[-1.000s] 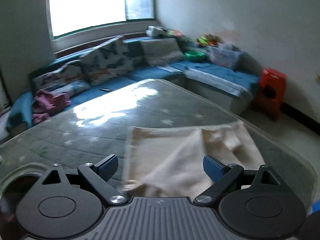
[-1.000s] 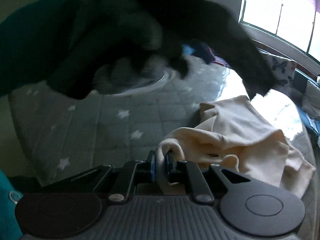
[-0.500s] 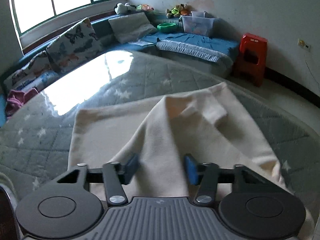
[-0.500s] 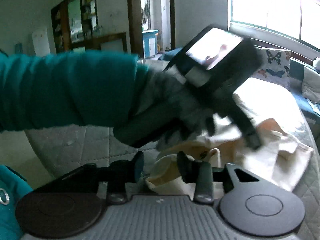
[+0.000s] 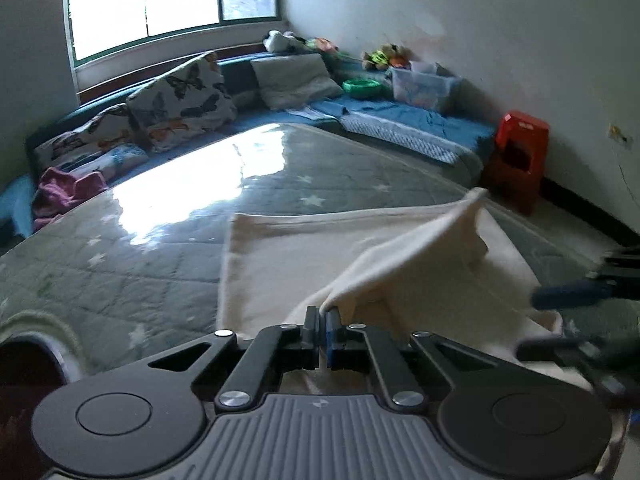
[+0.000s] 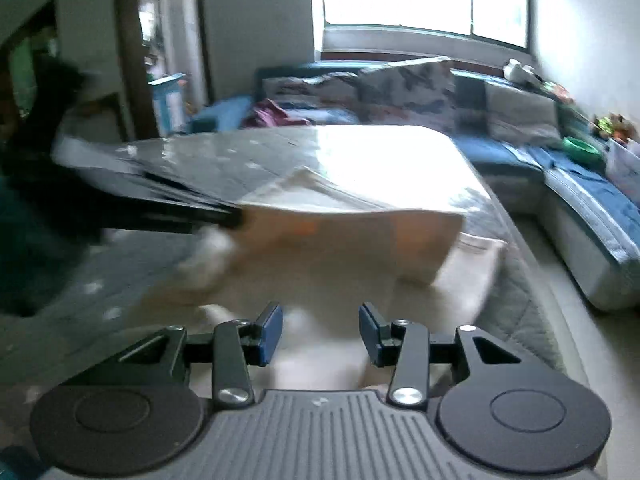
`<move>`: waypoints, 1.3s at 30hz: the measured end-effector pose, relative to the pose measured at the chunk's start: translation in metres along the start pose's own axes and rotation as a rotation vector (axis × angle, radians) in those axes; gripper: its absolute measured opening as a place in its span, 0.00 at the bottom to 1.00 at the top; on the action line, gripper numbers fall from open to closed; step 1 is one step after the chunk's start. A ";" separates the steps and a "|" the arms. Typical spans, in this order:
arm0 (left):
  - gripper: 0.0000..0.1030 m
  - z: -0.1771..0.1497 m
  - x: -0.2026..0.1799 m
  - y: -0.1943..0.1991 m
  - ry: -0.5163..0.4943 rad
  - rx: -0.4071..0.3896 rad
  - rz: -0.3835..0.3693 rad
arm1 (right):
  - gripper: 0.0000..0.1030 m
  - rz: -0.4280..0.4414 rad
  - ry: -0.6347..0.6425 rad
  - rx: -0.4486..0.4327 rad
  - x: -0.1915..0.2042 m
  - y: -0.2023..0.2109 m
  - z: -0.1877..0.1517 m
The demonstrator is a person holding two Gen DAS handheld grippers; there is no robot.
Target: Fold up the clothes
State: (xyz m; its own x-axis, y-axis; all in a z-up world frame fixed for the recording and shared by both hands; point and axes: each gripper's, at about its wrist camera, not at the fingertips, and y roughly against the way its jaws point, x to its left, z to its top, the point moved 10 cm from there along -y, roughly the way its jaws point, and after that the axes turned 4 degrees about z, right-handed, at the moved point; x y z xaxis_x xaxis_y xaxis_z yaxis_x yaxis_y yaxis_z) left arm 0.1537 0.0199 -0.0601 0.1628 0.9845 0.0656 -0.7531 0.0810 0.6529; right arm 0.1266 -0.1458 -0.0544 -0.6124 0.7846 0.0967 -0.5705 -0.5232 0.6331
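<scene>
Here the left tongs (image 5: 322, 322) are clenched on a fold of the cream garment (image 5: 288, 256), pinching a raised ridge of cloth that runs from the pads up toward a lifted corner at the right. The rest of the garment lies spread flat on the grey star-patterned mattress (image 5: 120, 280), near its front edge, with its far hem straight across the quilted surface. The right tongs (image 6: 320, 330) are opening, their blue pads standing apart above the near part of the garment; cloth lies below and between them, but the pads do not press on it. In the left wrist view the right tongs appear blurred at the right edge, beside the garment's near right corner. In the right wrist view the left tongs reach in from the left, blurred, gripping the cloth where it rises. Beyond the mattress runs a blue sofa (image 5: 400, 120) with butterfly cushions (image 5: 180, 96), and a red stool (image 5: 518, 156) stands by the wall.
</scene>
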 end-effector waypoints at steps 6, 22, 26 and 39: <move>0.03 -0.015 0.030 0.025 0.082 -0.008 0.034 | 0.43 -0.039 -0.078 0.022 -0.024 -0.037 0.004; 0.02 -0.117 0.119 0.116 0.375 0.031 0.217 | 0.39 0.060 0.067 0.042 0.042 -0.044 0.002; 0.02 -0.143 0.132 0.138 0.444 0.044 0.251 | 0.28 0.090 0.137 0.049 0.066 -0.039 0.001; 0.02 -0.194 0.148 0.185 0.536 0.068 0.321 | 0.09 -0.035 0.009 -0.075 0.030 0.011 0.024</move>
State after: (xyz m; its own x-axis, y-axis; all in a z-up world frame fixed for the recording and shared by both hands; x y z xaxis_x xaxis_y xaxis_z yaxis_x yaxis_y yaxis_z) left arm -0.0851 0.2109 -0.0763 -0.4205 0.9006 -0.1099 -0.6664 -0.2244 0.7111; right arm 0.1154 -0.1197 -0.0261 -0.5960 0.8000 0.0689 -0.6308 -0.5196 0.5764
